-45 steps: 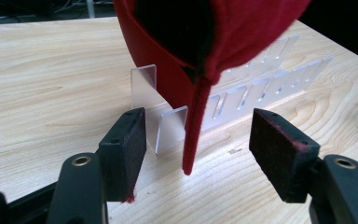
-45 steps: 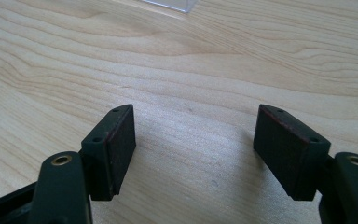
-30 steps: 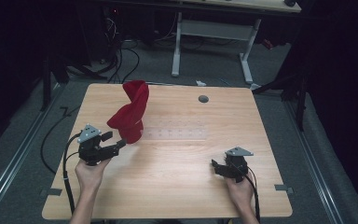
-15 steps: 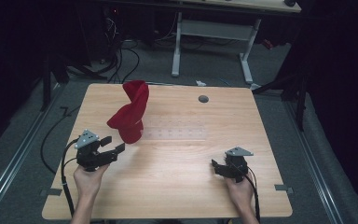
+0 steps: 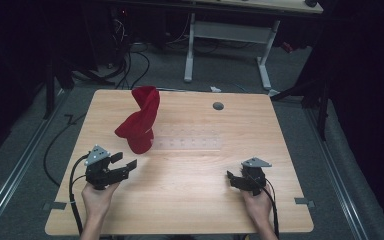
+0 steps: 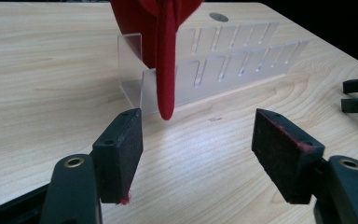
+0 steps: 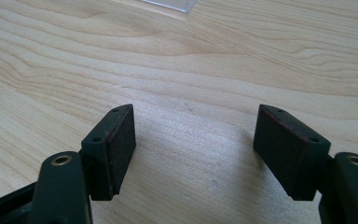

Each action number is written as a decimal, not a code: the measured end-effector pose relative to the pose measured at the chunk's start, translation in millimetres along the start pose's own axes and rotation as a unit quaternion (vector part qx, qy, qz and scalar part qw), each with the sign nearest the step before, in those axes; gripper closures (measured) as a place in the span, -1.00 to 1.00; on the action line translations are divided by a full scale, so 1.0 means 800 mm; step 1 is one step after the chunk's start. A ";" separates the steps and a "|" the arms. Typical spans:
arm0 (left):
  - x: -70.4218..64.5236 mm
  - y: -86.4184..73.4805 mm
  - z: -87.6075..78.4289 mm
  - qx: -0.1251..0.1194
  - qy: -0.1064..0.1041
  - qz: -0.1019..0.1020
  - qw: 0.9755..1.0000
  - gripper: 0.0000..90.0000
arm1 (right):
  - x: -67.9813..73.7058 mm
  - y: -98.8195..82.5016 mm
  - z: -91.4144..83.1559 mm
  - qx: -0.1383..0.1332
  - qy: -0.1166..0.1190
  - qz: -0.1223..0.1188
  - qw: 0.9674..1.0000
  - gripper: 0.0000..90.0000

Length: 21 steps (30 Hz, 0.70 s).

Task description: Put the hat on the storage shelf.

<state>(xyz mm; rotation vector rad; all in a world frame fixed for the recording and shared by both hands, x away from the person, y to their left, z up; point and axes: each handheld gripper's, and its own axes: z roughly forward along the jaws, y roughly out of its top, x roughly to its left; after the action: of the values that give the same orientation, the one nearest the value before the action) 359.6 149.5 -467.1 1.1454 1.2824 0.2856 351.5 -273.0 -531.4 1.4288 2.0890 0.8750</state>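
Here your left gripper (image 5: pixel 124 164), jaws apart and empty, sits just lower left of the upright red cloth (image 5: pixel 139 120).

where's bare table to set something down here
Bare wood lies between the left gripper and right gripper, and along the table's right side past the clear rack. The far left is crowded: the red cloth hangs over the rack's left end.
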 end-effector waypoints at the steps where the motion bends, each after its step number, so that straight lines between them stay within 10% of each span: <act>1: 0.000 -0.002 0.000 0.002 0.001 0.000 1.000 -0.24 | 0.000 0.000 0.000 0.000 0.000 0.000 1.000 -0.34; 21: 0.021 -0.047 0.010 0.034 0.038 0.013 0.999 -0.25 | 0.000 0.000 0.000 0.000 0.000 0.000 1.000 -0.34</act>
<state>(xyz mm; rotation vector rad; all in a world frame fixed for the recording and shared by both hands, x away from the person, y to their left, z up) 356.8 140.3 -507.6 1.2189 1.3539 0.3089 351.3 -272.9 -531.3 1.4298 2.0895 0.8748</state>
